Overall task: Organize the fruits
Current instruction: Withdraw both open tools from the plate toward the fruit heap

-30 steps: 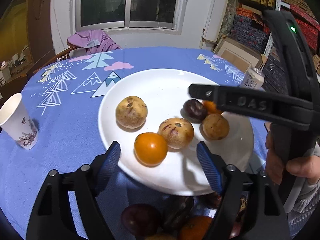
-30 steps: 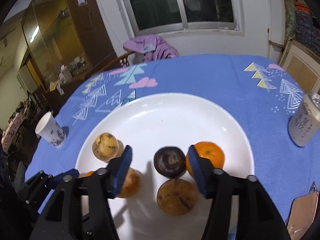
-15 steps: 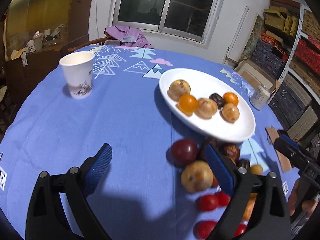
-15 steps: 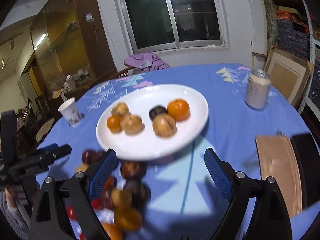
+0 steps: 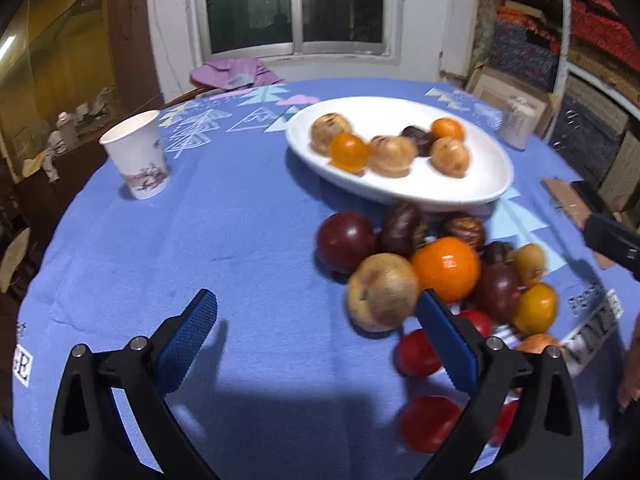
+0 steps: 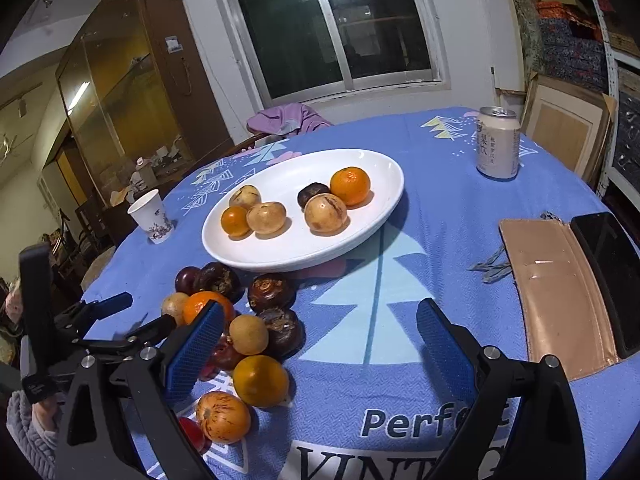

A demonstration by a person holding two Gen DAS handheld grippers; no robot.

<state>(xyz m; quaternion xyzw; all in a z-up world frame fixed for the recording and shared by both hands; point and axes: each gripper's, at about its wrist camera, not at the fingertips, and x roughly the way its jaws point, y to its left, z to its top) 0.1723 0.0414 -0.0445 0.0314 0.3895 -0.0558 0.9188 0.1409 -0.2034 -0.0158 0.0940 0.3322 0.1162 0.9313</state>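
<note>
1. Left gripper: jaws opening, blue pads wide apart, nothing between them but bare blue tablecloth. Its right-hand pad sits low in the frame, just in front of a tan russet fruit at the near edge of the pile.
2. Right gripper: jaws also opening, pads far apart, only cloth between them. Its left-hand pad overlaps the pile in the picture; contact cannot be told.
3. Loose pile lies on the cloth at lower left of the right wrist view: dark purple fruit, an orange, tan ones, small red ones. Pieces touch each other.
4. White plate, centre of the frame just beyond the pile, carries six fruits: two orange, three tan, one dark. Bare area remains on its near and right side.
5. Judgement: step in hand is choosing the next fruit from the pile; sorting is partly done, with most fruit apparently off the plate.
6. Technique note: take an outer piece first, e.g. the tan russet fruit, so the neighbours do not roll. Centre the pads on its widest part and close gently, as the skins look soft.
7. Periphery: paper cup at left, drink can upper right, wallet and phone at right, all well apart from the pile.
</note>
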